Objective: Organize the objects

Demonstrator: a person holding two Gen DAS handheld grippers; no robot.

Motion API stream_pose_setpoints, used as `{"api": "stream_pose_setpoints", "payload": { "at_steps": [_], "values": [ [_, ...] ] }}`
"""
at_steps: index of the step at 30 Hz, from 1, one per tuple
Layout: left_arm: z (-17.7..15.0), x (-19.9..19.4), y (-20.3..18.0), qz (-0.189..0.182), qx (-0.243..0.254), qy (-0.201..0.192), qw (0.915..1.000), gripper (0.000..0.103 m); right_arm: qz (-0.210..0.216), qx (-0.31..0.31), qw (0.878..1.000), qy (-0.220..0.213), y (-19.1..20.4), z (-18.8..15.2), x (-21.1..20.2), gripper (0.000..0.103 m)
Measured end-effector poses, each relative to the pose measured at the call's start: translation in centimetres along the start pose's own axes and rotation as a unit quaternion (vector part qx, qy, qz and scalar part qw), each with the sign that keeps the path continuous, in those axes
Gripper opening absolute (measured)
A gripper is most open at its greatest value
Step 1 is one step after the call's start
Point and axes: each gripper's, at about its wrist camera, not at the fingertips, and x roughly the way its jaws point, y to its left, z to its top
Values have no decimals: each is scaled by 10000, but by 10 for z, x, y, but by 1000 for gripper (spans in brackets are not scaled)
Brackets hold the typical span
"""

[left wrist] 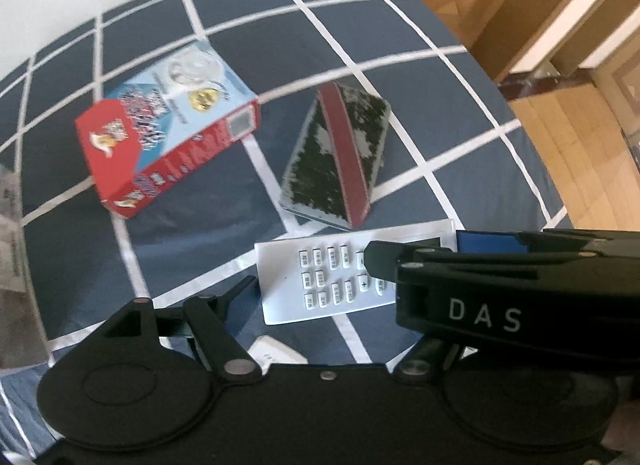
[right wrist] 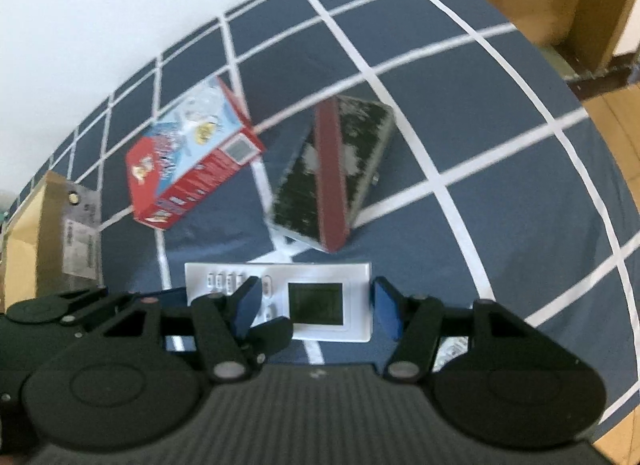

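One red box (left wrist: pixel 168 137), one dark patterned case (left wrist: pixel 336 157), one white calculator (left wrist: pixel 340 277), two grippers (right wrist: pixel 316 305) (left wrist: pixel 460 289)

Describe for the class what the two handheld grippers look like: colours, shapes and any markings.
Both are matte black, with flat rounded plates, jointed link bars and silver rivets. The right gripper has blue finger pads and a ribbed grey body. The other gripper, seen from the left camera, bears white letters "DAS".
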Motion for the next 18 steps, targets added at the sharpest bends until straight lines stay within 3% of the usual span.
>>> {"api": "stream_pose_setpoints", "payload": {
  "at_steps": [9, 18],
  "values": [
    [-13, -34, 30, 227, -387, -287, 9986, 73, 219, -470, 9986, -100, 42, -2, -14, 61],
    [-34, -70, 89, 472, -832, -516, 9941, 73, 499, -957, 9941, -85, 109, -10, -13, 61]
  ]
}}
